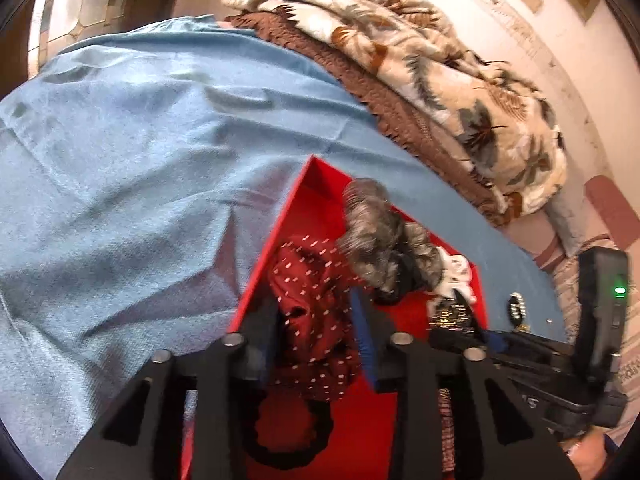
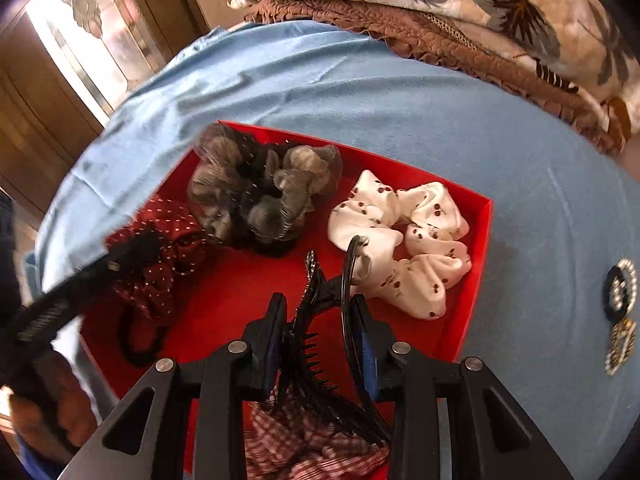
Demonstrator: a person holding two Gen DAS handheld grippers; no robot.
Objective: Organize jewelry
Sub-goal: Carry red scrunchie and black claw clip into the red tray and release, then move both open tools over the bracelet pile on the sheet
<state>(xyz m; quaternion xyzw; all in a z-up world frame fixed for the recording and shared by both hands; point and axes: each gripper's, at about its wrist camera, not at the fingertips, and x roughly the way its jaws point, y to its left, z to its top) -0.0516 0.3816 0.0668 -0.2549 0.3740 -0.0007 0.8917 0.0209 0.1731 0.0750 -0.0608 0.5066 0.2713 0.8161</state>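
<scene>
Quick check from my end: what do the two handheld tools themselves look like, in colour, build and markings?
Both are matte black. The left tool and right tool each have two angular fingers with triangular cut-outs, round silver pins at the joints and blue pads on the inner faces. The right tool's body carries a small green light.

A light blue cloth point(image 2: 360, 92) is lying spread over the flat surface, creased in places. At its far edge a brown quilted cover with a scalloped border point(image 2: 460, 44) is resting on the cloth, and a cream blanket printed with grey and rust leaves point(image 1: 440, 64) is lying heaped on top of it. A wooden door with a bright glass pane point(image 2: 64, 32) is standing behind.
</scene>
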